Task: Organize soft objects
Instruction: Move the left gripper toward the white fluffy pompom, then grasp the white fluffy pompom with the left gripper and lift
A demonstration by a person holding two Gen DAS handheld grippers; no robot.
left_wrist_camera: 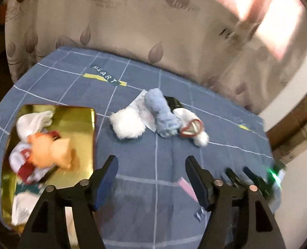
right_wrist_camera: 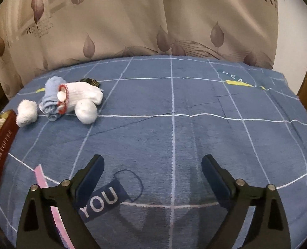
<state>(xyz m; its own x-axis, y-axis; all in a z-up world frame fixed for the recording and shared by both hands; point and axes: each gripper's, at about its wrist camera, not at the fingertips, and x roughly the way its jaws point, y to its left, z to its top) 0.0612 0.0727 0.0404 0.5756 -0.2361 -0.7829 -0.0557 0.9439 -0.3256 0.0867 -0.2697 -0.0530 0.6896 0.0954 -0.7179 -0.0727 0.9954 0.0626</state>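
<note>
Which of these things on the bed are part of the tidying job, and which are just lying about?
Part of the job:
- gold box already holding soft items
- white fluffy ball
- rolled blue cloth
- white sock with red trim

Just lying about:
- blue checked bedsheet
- leaf-print curtain
- dark object behind the socks; cannot tell what it is

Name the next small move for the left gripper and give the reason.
Probably move the open, empty left gripper forward to the fluffy white ball, the loose soft item nearest the gold box, which already holds other soft things, then close on it.
</note>
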